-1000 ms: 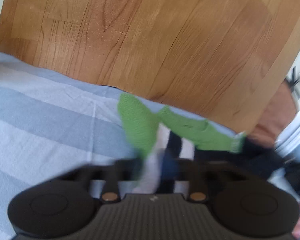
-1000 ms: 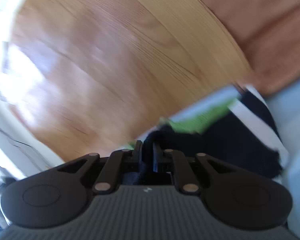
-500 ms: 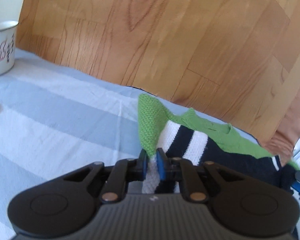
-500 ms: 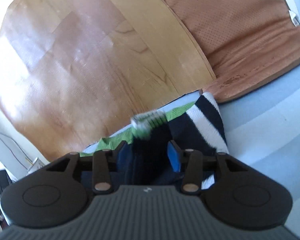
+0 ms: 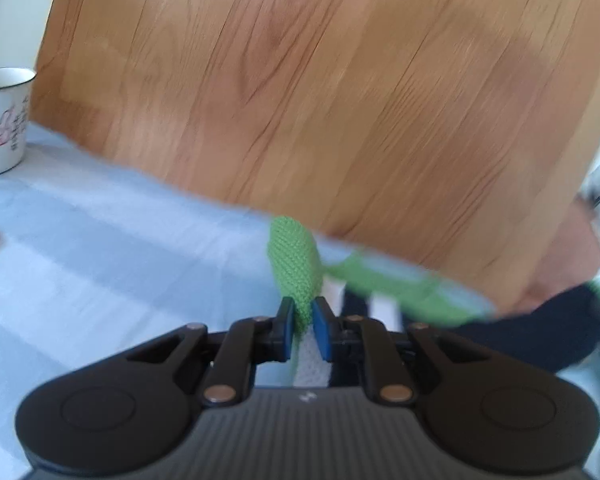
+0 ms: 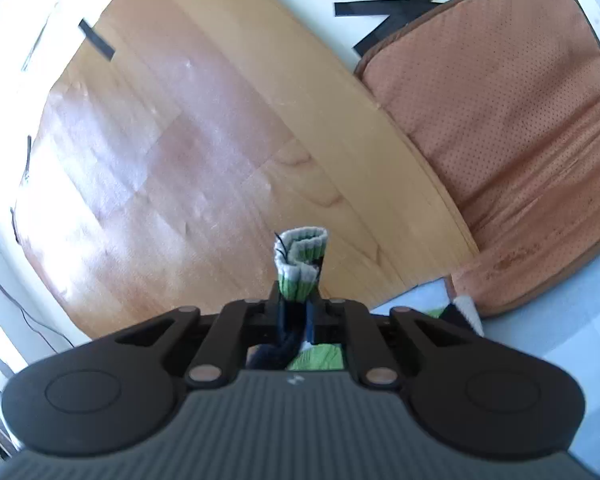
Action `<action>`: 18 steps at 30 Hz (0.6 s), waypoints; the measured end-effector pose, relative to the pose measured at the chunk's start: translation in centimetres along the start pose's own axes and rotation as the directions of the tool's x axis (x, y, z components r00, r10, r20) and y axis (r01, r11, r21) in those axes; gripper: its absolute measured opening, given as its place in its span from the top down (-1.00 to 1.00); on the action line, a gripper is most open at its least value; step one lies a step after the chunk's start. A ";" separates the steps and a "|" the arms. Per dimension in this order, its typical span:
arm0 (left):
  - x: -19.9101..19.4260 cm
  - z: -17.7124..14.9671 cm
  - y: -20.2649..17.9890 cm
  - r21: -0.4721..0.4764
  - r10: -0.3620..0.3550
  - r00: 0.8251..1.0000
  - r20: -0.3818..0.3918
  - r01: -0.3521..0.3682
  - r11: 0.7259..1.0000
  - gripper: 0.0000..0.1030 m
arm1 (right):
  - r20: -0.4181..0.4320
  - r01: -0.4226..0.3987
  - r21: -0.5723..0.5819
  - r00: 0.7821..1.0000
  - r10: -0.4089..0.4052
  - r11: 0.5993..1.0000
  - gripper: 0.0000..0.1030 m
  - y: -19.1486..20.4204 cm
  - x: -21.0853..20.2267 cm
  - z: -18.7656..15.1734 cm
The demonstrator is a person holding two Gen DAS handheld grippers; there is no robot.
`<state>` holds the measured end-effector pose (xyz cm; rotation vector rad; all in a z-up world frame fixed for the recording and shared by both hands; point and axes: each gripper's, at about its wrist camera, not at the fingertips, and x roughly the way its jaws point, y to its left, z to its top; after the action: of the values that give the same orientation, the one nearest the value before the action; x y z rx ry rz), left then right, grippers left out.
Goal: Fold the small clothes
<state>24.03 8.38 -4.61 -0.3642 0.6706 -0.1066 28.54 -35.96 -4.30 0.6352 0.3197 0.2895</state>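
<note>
My left gripper (image 5: 303, 326) sits low in the middle of its frame, blue pads pinched on the green knit edge of the small sweater (image 5: 296, 258), which stands up in a tongue just above them. From there the garment runs off to the lower right: white and navy stripes, then a blurred green band, then dark sleeve. It lies partly on the striped blue cloth (image 5: 100, 248) covering the lower left, with the wooden floor (image 5: 340, 100) filling the upper half.

My right gripper (image 6: 298, 312), low centre in its own view, has its jaws closing on a bunched green-and-white ribbed cuff (image 6: 302, 258) that pokes up between them; dark knit hangs below, behind the linkage.

My worry is that right grip. The cuff is rolled and thick, so the pads may catch only the outer layer, and it could slide free once I pull. On the left I hold a thin edge; a tug between both hands could stretch the knit or strip it out. The sweater also lies near the cloth's far edge, so a slip might drop it toward the floor or the brown cushion (image 6: 508, 120) at upper right. The mug (image 5: 2, 120) at far left looks safely apart.
</note>
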 end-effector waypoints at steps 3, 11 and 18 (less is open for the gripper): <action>1.1 0.1 0.6 -0.026 0.047 0.998 -0.049 -0.048 0.998 0.73 | -0.078 0.176 -0.099 0.980 -0.184 0.979 0.59 -1.2 0.8 -2.2; 0.6 0.0 -0.1 -0.011 0.063 0.998 -0.012 -0.064 0.998 0.25 | 0.061 0.189 -0.099 0.981 -0.184 0.977 0.27 -0.7 -2.7 -1.8; -0.9 -0.9 -3.0 0.161 0.048 0.998 0.026 -0.052 0.986 0.34 | -0.222 0.078 -0.228 0.966 -0.130 0.971 0.29 0.8 0.4 -4.6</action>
<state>22.83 5.48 -3.63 -0.1925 0.6441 -0.1082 27.03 -32.81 -7.38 0.3660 0.5405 0.2939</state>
